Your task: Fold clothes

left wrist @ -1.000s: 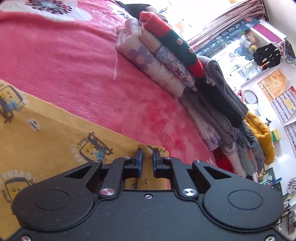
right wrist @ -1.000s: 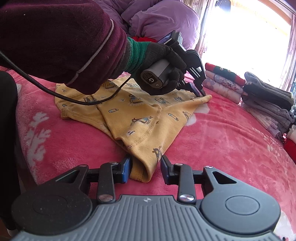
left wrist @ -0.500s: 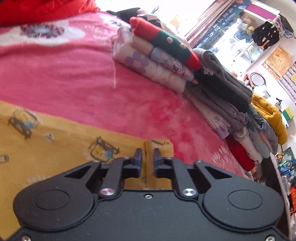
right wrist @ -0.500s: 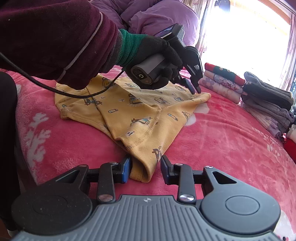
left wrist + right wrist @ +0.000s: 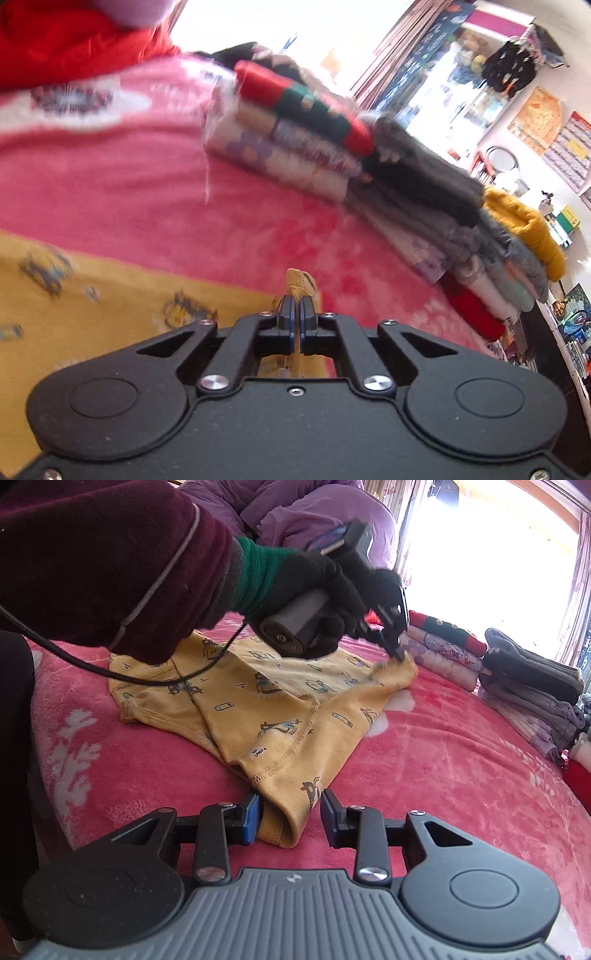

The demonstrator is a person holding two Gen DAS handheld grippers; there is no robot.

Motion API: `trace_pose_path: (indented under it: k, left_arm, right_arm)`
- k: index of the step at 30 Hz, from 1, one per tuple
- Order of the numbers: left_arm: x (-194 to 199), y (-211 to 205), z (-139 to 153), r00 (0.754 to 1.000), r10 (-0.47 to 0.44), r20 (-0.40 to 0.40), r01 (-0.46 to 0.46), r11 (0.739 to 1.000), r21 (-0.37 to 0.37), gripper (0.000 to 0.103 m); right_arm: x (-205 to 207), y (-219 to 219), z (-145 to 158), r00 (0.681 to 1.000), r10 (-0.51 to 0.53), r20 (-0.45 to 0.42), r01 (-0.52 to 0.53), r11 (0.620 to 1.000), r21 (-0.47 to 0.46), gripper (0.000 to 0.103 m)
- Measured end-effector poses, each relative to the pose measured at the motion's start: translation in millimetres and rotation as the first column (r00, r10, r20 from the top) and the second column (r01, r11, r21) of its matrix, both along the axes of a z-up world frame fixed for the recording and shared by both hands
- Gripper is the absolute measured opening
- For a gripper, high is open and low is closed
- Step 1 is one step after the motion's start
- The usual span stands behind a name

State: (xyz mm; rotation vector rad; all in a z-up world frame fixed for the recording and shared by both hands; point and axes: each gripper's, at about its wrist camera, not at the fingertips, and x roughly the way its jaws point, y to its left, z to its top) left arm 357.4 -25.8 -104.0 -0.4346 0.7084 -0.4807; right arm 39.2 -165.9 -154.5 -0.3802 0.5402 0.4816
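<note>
Yellow printed garment (image 5: 280, 709) spread on a pink blanket (image 5: 443, 760), part folded, one cuff end reaching toward the right gripper (image 5: 290, 818). Far corner pinched and slightly lifted by the left gripper (image 5: 296, 314), jaws nearly closed with a ridge of yellow cloth squeezed between them. Same grip visible from the right wrist view, under a gloved hand (image 5: 317, 598) around the handle. Right gripper wide apart, one finger each side of the near cuff, just above the blanket, not yet clamped. Folded stack of clothes (image 5: 447, 646) well apart at the far edge, beside darker piles.

Step in hand, by judgement: taking hold of two ends before a fold. Next move calls for closing on the near cuff, then lifting both ends together and carrying them across evenly. Risk: only one layer caught at the cuff, so a lopsided fold.
</note>
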Motion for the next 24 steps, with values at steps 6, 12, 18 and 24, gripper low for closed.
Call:
trace_pose_path:
  k: [6, 12, 18, 24]
  left_arm:
    - [-1, 1, 6, 0.998, 0.013, 0.06, -0.025, 0.979, 0.203, 0.0]
    - [8, 7, -23, 1.0, 0.027, 0.006, -0.028, 0.983, 0.18, 0.0]
    - [12, 10, -32, 0.999, 0.041, -0.024, -0.037, 0.986, 0.165, 0.001]
    - [-21, 35, -5, 0.997, 0.077, 0.02, -0.079, 0.986, 0.148, 0.004]
  right_arm:
    - [-2, 1, 0, 1.0, 0.01, 0.0, -0.01, 1.0, -0.009, 0.023]
    - [-3, 2, 0, 1.0, 0.017, -0.003, -0.018, 1.0, -0.023, 0.023]
    - [-2, 1, 2, 1.0, 0.019, -0.014, -0.019, 0.999, -0.028, 0.022]
    - [-4, -2, 7, 1.0, -0.006, 0.006, 0.007, 0.999, -0.033, 0.022]
